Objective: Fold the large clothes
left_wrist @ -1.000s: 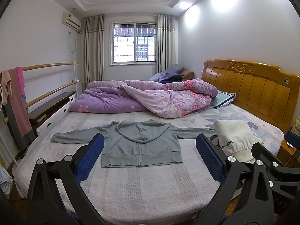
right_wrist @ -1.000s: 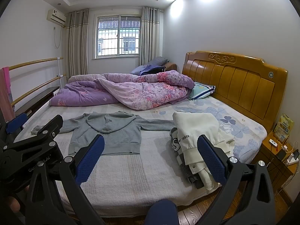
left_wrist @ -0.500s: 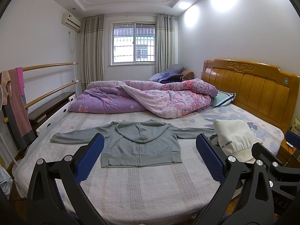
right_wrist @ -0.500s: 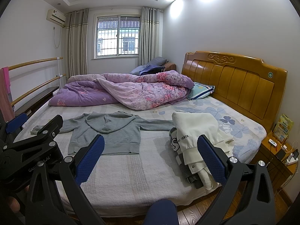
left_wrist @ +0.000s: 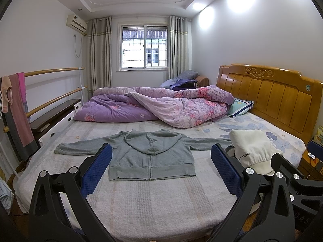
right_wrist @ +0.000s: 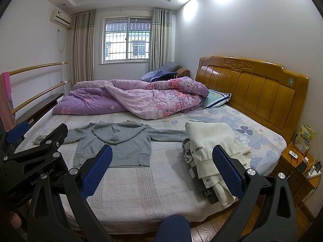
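A grey zip hoodie lies flat on the bed, front up, sleeves spread out to both sides; it also shows in the right wrist view. My left gripper is open and empty, held in the air in front of the bed's near edge, short of the hoodie's hem. My right gripper is open and empty, also short of the bed, between the hoodie and a pile of cream and dark clothes. The left gripper's body shows at the left of the right wrist view.
A rumpled purple floral duvet lies across the far half of the bed, with a pillow by the wooden headboard. A rail with hanging clothes stands left. A nightstand with chargers stands right.
Both grippers have drifted very slightly; the view of the bed is almost the same. Both stay open and the clothes have not moved.
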The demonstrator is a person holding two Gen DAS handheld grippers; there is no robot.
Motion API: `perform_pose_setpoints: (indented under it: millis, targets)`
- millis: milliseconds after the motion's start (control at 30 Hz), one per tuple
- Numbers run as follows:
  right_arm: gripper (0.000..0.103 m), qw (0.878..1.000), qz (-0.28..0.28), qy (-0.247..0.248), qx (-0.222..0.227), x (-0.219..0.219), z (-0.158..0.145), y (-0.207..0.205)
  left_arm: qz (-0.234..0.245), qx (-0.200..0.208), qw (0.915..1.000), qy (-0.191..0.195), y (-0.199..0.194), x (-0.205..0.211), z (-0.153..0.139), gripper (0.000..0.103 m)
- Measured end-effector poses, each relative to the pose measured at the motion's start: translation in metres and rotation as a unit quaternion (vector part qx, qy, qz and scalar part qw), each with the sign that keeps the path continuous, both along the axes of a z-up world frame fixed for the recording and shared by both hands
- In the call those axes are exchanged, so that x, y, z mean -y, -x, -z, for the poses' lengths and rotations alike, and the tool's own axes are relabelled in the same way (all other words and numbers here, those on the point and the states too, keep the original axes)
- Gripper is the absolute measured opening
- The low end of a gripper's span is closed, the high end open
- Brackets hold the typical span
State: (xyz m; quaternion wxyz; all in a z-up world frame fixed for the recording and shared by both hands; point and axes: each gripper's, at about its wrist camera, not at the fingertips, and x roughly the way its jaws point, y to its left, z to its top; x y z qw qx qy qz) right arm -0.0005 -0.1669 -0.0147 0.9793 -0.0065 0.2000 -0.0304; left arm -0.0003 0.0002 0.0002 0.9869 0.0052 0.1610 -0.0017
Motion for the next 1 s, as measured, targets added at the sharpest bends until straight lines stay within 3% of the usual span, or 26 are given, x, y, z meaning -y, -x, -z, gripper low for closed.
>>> perform_pose_setpoints:
  millis: [1000]
  targets:
    - [0.096,1.0,0.0,0.002,0.002,-0.0031,-0.0063,0.0013,0.0,0.0,1.0,0.0,0.0,0.0,-0.0001,0.098]
